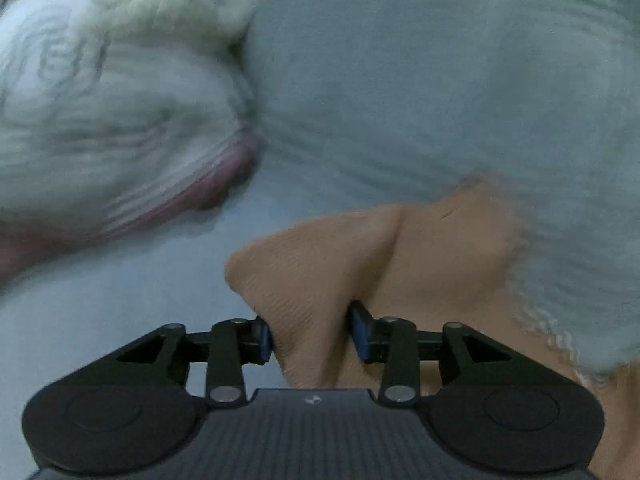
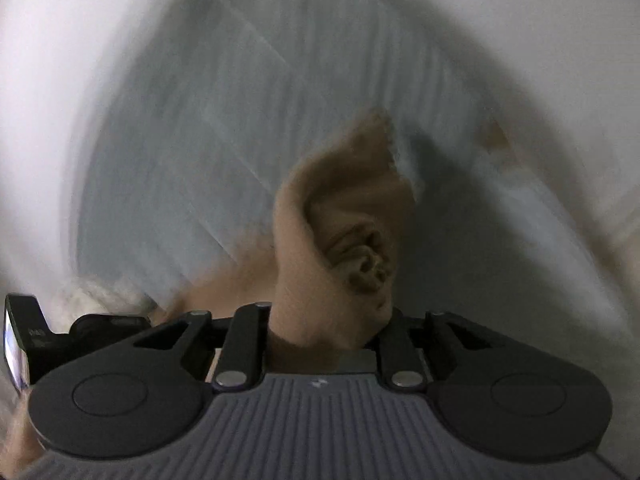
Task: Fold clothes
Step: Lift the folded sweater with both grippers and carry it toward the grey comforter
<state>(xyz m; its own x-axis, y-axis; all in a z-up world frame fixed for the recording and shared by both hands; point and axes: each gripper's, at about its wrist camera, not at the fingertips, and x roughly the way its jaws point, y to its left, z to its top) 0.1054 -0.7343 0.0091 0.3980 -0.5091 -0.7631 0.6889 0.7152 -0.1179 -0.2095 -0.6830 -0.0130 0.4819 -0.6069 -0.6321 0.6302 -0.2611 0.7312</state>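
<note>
Far left: blurred white/pink clothes pile (image 1: 112, 128). Grey-blue cloth (image 1: 420, 80) mid and right. Left claw (image 1: 311, 338) part open, tan garment (image 1: 360, 264) between pads, grip unclear. Right claw (image 2: 330, 330) narrow, bunched w/ tan garment (image 2: 340, 240) near centre; can't tell if pinched.

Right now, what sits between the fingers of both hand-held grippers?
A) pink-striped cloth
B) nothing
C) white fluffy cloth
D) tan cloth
D: the tan cloth bunches between the left hand-held gripper fingers, and tan fabric also rises from between the right hand-held gripper fingers.
</note>
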